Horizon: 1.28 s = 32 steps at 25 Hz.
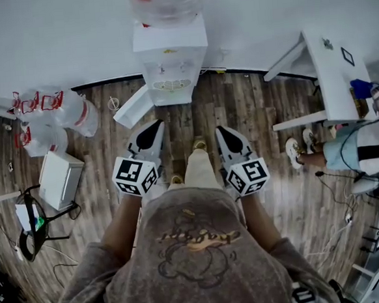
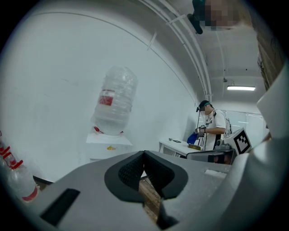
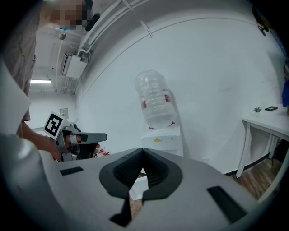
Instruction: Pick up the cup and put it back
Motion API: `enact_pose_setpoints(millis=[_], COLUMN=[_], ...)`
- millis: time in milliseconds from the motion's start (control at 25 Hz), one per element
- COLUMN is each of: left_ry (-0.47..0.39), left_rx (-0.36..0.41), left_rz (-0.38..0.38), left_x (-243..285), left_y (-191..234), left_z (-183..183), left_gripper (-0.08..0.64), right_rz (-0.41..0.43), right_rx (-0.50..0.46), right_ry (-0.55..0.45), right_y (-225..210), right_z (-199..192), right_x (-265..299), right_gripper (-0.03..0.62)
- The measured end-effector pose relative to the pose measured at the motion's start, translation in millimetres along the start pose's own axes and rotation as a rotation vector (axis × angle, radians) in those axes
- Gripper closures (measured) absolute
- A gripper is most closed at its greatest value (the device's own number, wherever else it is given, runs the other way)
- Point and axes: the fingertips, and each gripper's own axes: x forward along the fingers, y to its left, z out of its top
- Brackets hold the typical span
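Wood-plank flooring [image 1: 238,111] met a white wall at the top of the head view. A white water dispenser [image 1: 171,64] stood against that wall at upper centre, with an inverted clear bottle [image 1: 168,2] seated on top. Spare bottles with red handles [image 1: 62,108] lay at the left of the frame, and a white box [image 1: 60,179] sat on the floor below them. A white table [image 1: 336,70] occupied the upper right, with a second person [image 1: 365,147] beside it.

The left gripper [image 1: 150,132] and the right gripper [image 1: 226,137] were held side by side at frame centre, both pointed toward the dispenser and well apart from it. In the left gripper view, the left gripper [image 2: 143,153] had its jaws pressed together with nothing between them. In the right gripper view, the right gripper [image 3: 143,151] likewise had its jaws closed tip to tip and empty.

A small pale round item [image 1: 112,102] lay on the floor just left of the dispenser; whether it was the cup could not be determined
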Motion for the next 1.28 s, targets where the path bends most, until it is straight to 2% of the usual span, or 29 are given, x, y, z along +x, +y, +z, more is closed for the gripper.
enact_pose_setpoints(millis=[200,360,560,880,1280], left_ry=[0.014,-0.008,-0.018,-0.013,-0.01], left_rx=[0.002,-0.01,-0.02,0.001,-0.002], left_rz=[0.01,0.034,0.037,0.054,0.044], left_x=[19.2,37.0,67.0,118.8,178.1], left_y=[9.9,21.2,47.5,94.8,145.5], left_z=[-2.4,-4.0,-25.8,-94.0,-197.8], left_gripper=[0.557,0.557,0.557,0.557,0.557], right_rz=[0.015,0.03,0.06,0.083,0.139], right_rx=[0.018,0.021,-0.004,-0.004,-0.021], right_ry=[0.004,0.006,0.015,0.012,0.019], right_y=[-16.6,-33.7,-54.2,-99.0,-149.6], right_z=[-1.0,-4.0,-24.7,-91.7,-188.6], right_x=[18.6,37.5,72.5,126.9,204.6], right_gripper=[0.591,0.591,0.591,0.591,0.591])
